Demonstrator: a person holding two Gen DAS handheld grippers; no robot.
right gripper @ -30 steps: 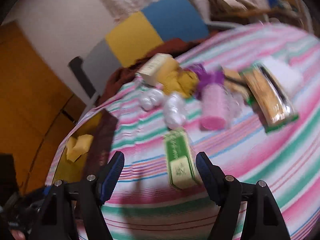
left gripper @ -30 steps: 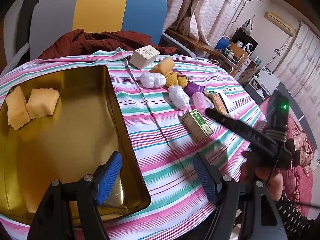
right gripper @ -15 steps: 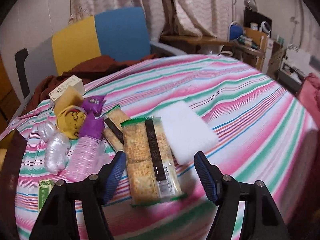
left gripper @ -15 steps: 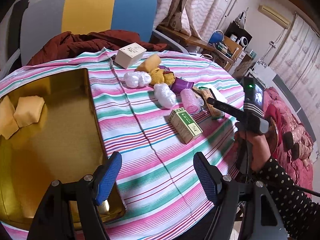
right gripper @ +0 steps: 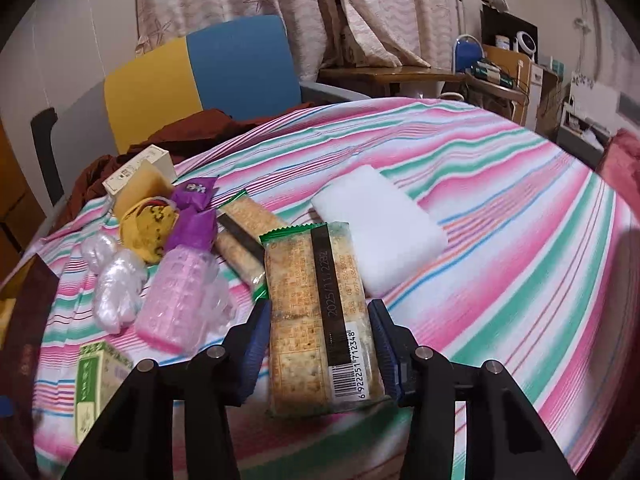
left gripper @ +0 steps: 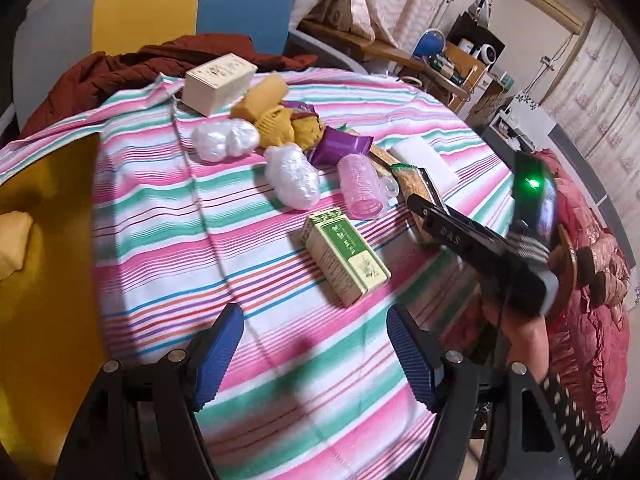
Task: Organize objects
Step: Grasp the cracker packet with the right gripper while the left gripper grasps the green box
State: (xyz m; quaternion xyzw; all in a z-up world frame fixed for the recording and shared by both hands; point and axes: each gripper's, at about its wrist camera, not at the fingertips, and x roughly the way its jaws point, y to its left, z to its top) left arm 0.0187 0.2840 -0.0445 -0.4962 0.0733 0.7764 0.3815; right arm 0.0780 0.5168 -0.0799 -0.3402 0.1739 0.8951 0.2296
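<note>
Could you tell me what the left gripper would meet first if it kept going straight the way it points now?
Most likely the green box: it lies on the striped cloth ahead of the open left gripper, slightly right of centre. Depth is unclear, so it might pass above it.

Two cracker packs [right gripper: 320, 316] [right gripper: 246, 228], two purple snack wrappers [right gripper: 196, 192] [right gripper: 192, 230], two white plastic wads [left gripper: 224, 139] [left gripper: 292, 176], one green box [left gripper: 346, 254], one cream box [left gripper: 218, 82], one pink bottle [right gripper: 176, 300], one white pad [right gripper: 378, 232].
</note>
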